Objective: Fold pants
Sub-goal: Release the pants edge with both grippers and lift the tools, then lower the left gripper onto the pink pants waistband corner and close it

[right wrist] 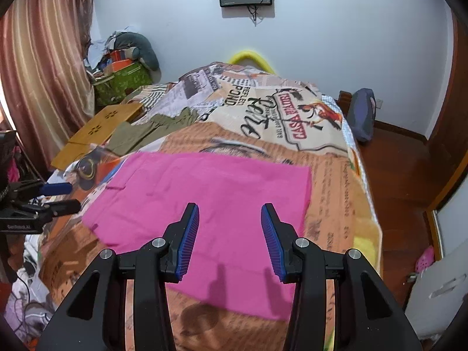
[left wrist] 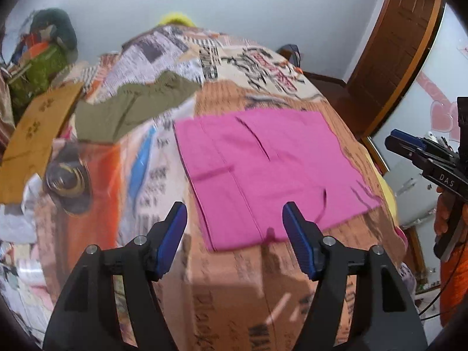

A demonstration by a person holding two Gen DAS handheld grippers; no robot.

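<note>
the pink pants (right wrist: 210, 204) lie flat on the printed bedspread (right wrist: 330, 175), near its foot edge. your left gripper (left wrist: 234, 228) and right gripper (right wrist: 230, 234) both hang wide, empty. soft, light cloth: pinch a corner hem.

— Those pink pants (right wrist: 204, 204), how do they lie?

— Flat on the patterned bedspread (right wrist: 330, 181), folded into a rough rectangle, the cloth smooth with a few shallow creases and seam lines showing.

— Whereabouts on the bed?

— Toward the near end, one edge just short of the foot. The left view is blurred, so finer detail escapes me.
</note>
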